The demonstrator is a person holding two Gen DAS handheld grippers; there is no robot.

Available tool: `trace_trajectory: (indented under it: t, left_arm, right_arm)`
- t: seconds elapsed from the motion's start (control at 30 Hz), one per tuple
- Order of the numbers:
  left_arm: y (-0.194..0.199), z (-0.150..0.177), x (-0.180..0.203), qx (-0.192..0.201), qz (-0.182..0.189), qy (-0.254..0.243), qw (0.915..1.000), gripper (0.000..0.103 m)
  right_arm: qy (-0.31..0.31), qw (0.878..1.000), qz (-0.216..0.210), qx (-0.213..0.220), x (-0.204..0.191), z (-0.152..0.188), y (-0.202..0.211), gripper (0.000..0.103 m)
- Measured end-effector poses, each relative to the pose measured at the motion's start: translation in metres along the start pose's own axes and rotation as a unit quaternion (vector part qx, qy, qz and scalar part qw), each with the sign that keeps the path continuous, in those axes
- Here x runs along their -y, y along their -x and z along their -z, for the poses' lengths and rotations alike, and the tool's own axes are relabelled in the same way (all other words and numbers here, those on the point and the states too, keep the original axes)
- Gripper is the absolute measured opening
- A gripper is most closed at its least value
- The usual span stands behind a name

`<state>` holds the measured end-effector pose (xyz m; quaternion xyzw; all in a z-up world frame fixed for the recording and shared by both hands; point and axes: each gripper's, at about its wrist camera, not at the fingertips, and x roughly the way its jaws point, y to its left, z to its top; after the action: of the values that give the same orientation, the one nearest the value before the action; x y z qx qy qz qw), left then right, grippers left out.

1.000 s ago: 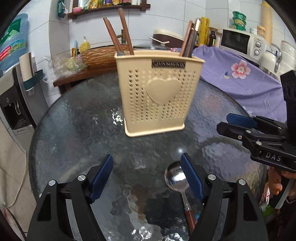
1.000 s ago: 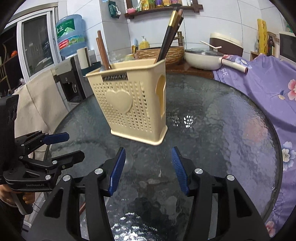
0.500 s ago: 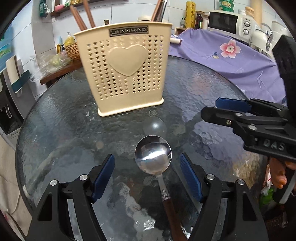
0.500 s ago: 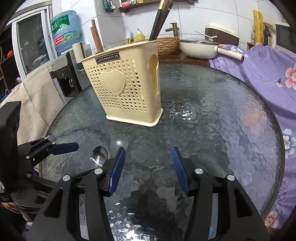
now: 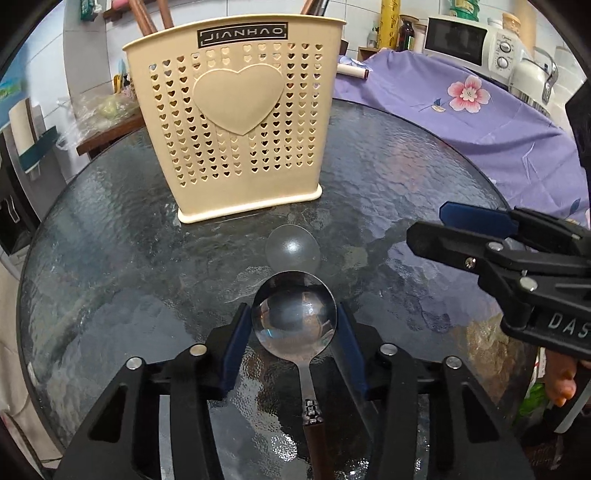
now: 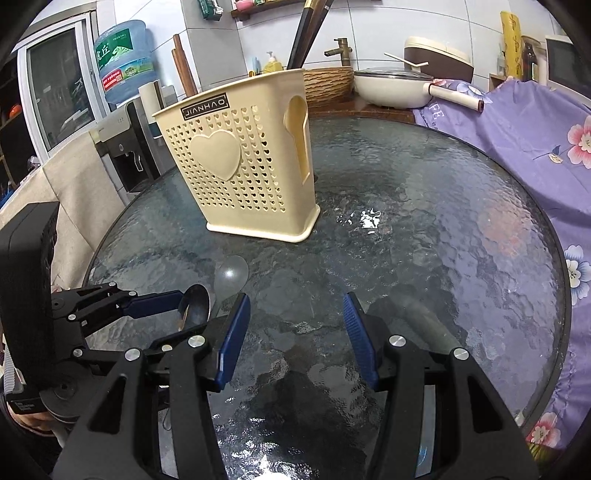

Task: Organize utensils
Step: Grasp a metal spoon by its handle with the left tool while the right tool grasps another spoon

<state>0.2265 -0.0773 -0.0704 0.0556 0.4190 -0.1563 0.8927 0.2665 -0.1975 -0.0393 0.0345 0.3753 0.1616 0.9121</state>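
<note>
A steel spoon [image 5: 294,321] with a brown handle lies on the round glass table [image 5: 406,166], its bowl pointing at the cream perforated utensil holder [image 5: 236,122]. My left gripper [image 5: 291,312] is closing, and its blue pads touch both sides of the spoon's bowl. From the right wrist view the spoon [image 6: 195,304] shows edge-on between the left gripper's fingers [image 6: 155,304]. My right gripper [image 6: 295,301] hovers open over bare glass with nothing between its fingers, to the right of the spoon. The holder [image 6: 243,166] has dark chopsticks [image 6: 308,29] standing in it.
A purple flowered cloth [image 5: 461,110] covers the surface right of the table, with a microwave [image 5: 465,44] behind it. A cream pan [image 6: 391,86], a wicker basket [image 6: 328,85] and a water dispenser [image 6: 122,147] stand beyond the table's far edge.
My left gripper came down and forward over the spoon, and its jaws narrowed from wide apart to touching the bowl. The right gripper barely moved.
</note>
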Motion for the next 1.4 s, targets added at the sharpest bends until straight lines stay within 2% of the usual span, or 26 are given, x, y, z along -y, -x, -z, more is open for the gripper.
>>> trace_trajectory:
  t: [0.37,0.6,0.9,1.0,1.2,1.4]
  left_arm:
    - [0.015,-0.002,-0.02,0.013,0.019,0.026,0.9994,0.046]
    - [0.037,-0.017,-0.063,0.047,-0.006,0.074,0.9961,0.046]
    - [0.062,-0.031,-0.092,0.091,-0.02,0.109,0.9896,0.046]
    - [0.067,-0.033,-0.094,0.098,-0.02,0.11,0.9888,0.046]
    - [0.073,-0.037,-0.097,0.109,-0.022,0.111,0.9876,0.046]
    - [0.081,-0.043,-0.097,0.123,-0.022,0.108,0.9863,0.046]
  right_arm:
    - [0.007,1.0,-0.004,-0.014,-0.013,-0.005,-0.014,0.053]
    - [0.04,0.998,-0.02,-0.047,-0.048,-0.01,-0.035,0.053]
    - [0.064,0.994,0.008,-0.092,-0.078,-0.012,-0.07,0.053]
    - [0.06,0.993,0.017,-0.099,-0.082,-0.015,-0.078,0.051]
    - [0.06,0.993,0.03,-0.099,-0.084,-0.025,-0.087,0.036]
    - [0.059,0.993,0.028,-0.098,-0.08,-0.033,-0.092,0.036]
